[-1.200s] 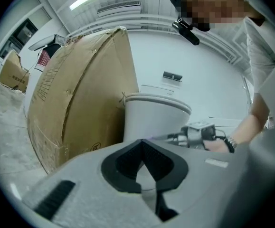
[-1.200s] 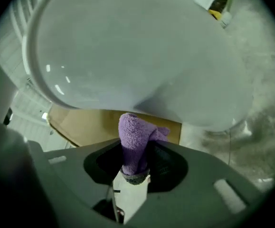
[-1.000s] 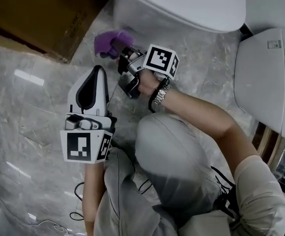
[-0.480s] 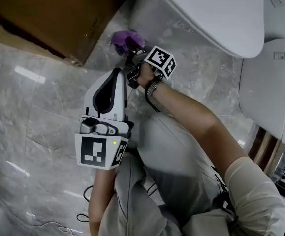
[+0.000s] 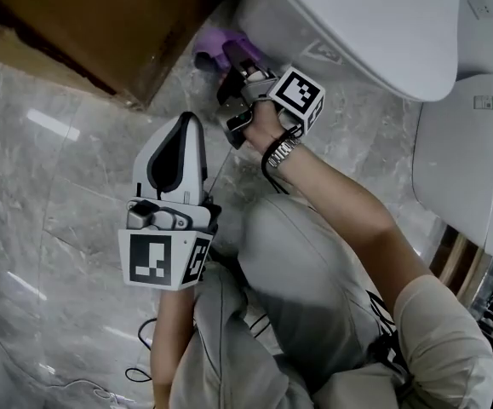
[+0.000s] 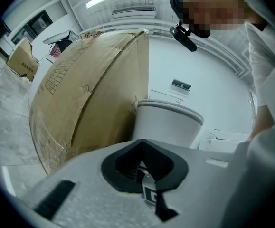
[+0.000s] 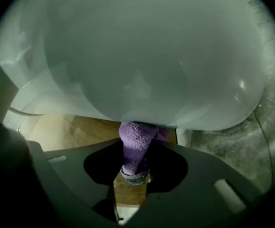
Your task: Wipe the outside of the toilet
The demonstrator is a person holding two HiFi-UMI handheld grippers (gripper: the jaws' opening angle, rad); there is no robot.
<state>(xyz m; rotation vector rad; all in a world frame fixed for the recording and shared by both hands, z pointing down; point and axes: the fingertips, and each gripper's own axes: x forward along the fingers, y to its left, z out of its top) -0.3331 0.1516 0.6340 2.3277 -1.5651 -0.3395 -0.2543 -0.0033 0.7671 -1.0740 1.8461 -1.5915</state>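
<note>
The purple cloth (image 7: 136, 139) is soft, light and limp. It is bunched and clamped in the right gripper (image 5: 236, 65), with its free end pressed to the curved lower outside of the toilet (image 5: 357, 24), near the floor (image 5: 50, 211). It is probably best pinched close to the wad, so a firm pad meets the smooth, hard bowl. The cardboard box (image 5: 93, 24) stands just beside the bowl and narrows the gap, while the left gripper (image 5: 178, 135) hangs closed on nothing, apart from both.

Purple fuzzy cloth (image 7: 136, 144) touches white toilet (image 5: 357, 15) bowl's outside.
</note>
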